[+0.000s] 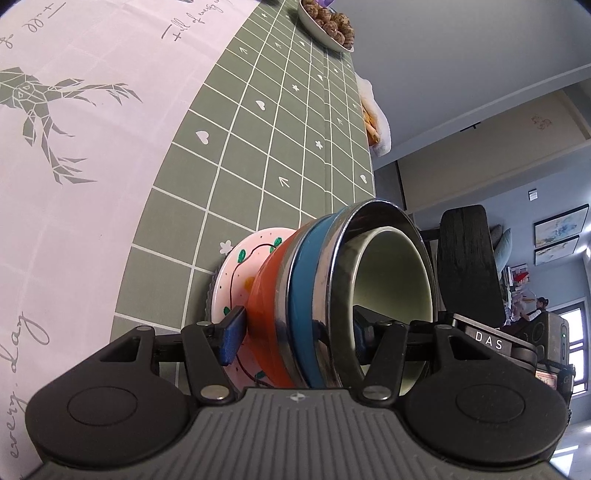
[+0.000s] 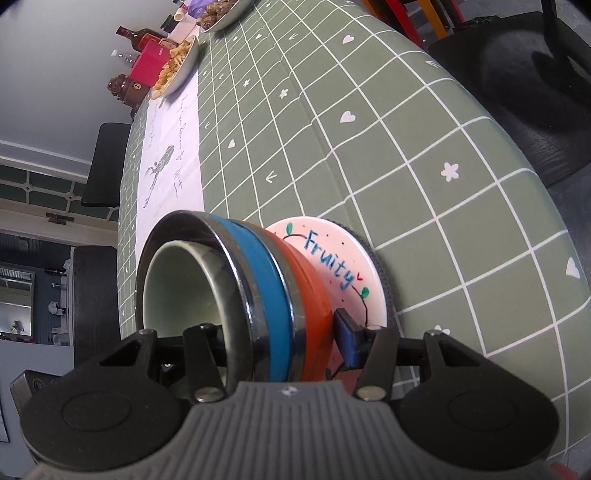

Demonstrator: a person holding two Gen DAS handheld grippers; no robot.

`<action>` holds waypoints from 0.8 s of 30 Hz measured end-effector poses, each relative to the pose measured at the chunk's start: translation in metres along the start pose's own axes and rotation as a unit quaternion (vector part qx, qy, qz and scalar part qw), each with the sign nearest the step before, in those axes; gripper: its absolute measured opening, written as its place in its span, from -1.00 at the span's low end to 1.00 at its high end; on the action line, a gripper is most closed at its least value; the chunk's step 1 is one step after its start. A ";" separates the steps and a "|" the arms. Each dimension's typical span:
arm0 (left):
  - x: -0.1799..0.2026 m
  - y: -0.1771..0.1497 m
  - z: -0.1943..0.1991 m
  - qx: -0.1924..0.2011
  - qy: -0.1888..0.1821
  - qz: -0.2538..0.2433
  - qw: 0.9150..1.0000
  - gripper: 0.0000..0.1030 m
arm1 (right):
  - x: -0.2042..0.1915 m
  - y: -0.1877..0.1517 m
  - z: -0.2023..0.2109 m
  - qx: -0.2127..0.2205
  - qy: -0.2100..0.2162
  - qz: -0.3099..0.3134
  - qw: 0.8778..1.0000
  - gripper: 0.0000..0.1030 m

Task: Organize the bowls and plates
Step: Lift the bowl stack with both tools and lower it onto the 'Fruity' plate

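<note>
A stack of nested bowls stands on a pink plate point(image 1: 236, 269) marked "Fruity" point(image 2: 332, 258), which lies on a darker plate on the green checked tablecloth. From the bottom the stack is an orange bowl point(image 1: 267, 295), a blue steel-rimmed bowl point(image 1: 306, 291) and a pale green bowl point(image 1: 391, 273) inside. My left gripper point(image 1: 295, 332) straddles the stack's wall, one blue pad point(image 1: 232, 338) under the orange bowl, the other inside the green bowl. My right gripper point(image 2: 258, 339) grips the opposite side of the same stack point(image 2: 273, 295) likewise.
A bowl of brown round food point(image 1: 328, 26) and a dish of fries point(image 2: 177, 66) stand at the far end of the table, with bottles and a red box point(image 2: 151, 64). Black chairs point(image 1: 469, 258) stand beside the table edge. A white runner point(image 1: 92, 129) lies along the table.
</note>
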State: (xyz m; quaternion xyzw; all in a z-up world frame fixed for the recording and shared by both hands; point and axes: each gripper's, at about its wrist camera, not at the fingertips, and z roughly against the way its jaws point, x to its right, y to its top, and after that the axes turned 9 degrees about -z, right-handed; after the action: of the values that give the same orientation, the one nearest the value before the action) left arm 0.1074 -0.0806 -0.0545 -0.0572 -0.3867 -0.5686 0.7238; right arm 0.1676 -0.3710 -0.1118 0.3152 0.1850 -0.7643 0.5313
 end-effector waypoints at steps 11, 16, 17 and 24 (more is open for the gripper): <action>0.003 0.001 0.004 0.013 0.021 -0.011 1.000 0.35 | -0.005 -0.002 0.002 0.009 -0.003 0.005 1.000 0.13; 0.006 0.001 0.011 0.026 0.037 -0.024 0.999 0.42 | -0.009 -0.004 0.005 0.025 -0.016 0.011 0.999 0.42; 0.009 0.000 0.013 0.032 0.043 -0.034 0.998 0.42 | -0.010 -0.005 0.005 0.029 -0.025 0.016 0.999 0.43; 0.022 -0.005 0.038 0.071 0.062 -0.071 0.993 0.43 | -0.024 -0.016 0.010 0.051 -0.044 0.077 0.995 0.50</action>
State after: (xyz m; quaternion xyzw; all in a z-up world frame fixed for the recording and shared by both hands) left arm 0.0853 -0.0795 -0.0164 0.0571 -0.3838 -0.5918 0.7065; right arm 0.1554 -0.3539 -0.0890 0.3214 0.0977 -0.7426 0.5794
